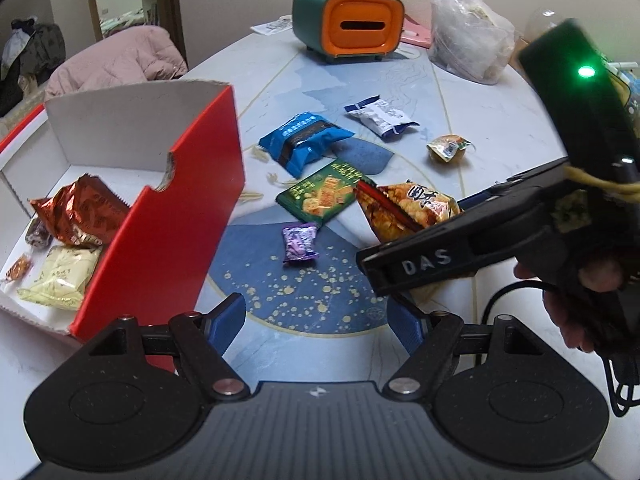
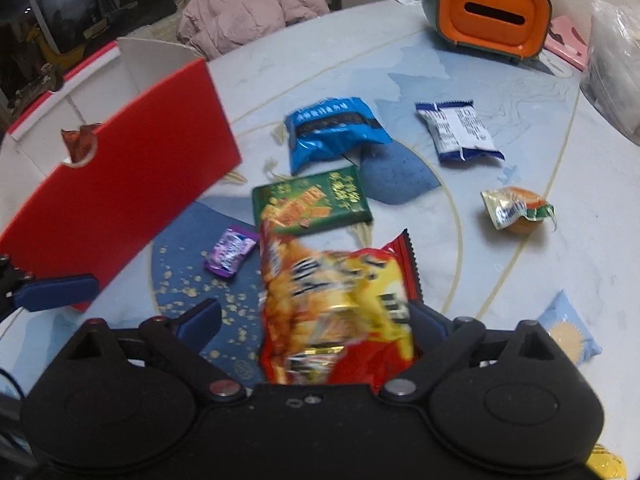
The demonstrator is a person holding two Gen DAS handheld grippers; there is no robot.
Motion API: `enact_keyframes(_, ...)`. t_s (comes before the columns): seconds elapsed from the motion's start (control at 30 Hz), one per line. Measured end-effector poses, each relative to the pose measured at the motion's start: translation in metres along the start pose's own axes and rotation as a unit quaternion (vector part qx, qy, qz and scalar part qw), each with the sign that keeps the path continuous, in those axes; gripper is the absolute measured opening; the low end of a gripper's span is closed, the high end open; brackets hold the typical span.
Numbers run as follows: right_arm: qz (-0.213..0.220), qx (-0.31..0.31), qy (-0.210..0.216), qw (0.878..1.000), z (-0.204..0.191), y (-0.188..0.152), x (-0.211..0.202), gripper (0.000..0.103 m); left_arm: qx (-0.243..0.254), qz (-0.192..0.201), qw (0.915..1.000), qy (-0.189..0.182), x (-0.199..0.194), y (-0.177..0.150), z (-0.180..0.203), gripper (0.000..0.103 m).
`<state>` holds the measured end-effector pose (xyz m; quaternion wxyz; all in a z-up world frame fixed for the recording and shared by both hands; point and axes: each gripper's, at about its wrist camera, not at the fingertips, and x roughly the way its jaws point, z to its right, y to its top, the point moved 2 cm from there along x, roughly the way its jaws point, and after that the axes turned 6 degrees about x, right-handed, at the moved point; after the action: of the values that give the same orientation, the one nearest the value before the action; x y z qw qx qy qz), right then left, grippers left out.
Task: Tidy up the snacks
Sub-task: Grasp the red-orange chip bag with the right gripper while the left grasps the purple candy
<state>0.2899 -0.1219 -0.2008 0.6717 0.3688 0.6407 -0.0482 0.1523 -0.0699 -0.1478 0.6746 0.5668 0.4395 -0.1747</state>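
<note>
- Step in hand, as judged: taking up the red and yellow snack bag (image 2: 340, 308) for transfer to the red box (image 1: 168, 216), which stands at the left of the worktop (image 1: 500, 128)
- Right gripper (image 2: 316, 320): jaws spread, the bag lying between them; the right finger sits against the bag's edge, the left finger stands clear of it. The view is blurred here, so firm contact probably has not been made
- Left gripper (image 1: 316, 320): jaws spread and empty, hovering over the worktop just beside the box's near corner
- Box contents: a copper foil packet (image 1: 80, 212), a pale yellow packet (image 1: 60, 276) and small sweets on the floor of the box
- Remaining loose: green cracker pack (image 2: 312, 200), blue packet (image 2: 332, 128), white and blue packet (image 2: 460, 132), purple sweet (image 2: 230, 256), jelly cup (image 2: 516, 208)
- Recommendation: centre the bag between the jaws before closing, grip the crimped body rather than one corner, press lightly to spare the contents
- Recommendation: lift clear of the green pack touching the bag's far edge, and carry over the box's red wall, not into it
</note>
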Motion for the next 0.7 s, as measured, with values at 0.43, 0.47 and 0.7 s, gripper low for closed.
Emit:
enact_keyframes(0.43, 0.025, 0.076, 0.001, 0.997, 0.041, -0.001, -0.015, 0.065, 0.029, -0.001, 0.9996, 0.005, 0.027, 0.015, 0.025, 0.067)
enact_keyframes(0.47, 0.029, 0.083, 0.004, 0.996, 0.044, -0.001, -0.019, 0.064, 0.023, -0.003, 0.9997, 0.010, 0.032, 0.018, 0.023, 0.065)
enact_keyframes(0.7, 0.055, 0.106, 0.025, 0.993, 0.054, 0.000, -0.039, 0.063, -0.009, -0.009, 0.9992, 0.038, 0.059, 0.030, 0.000, 0.065)
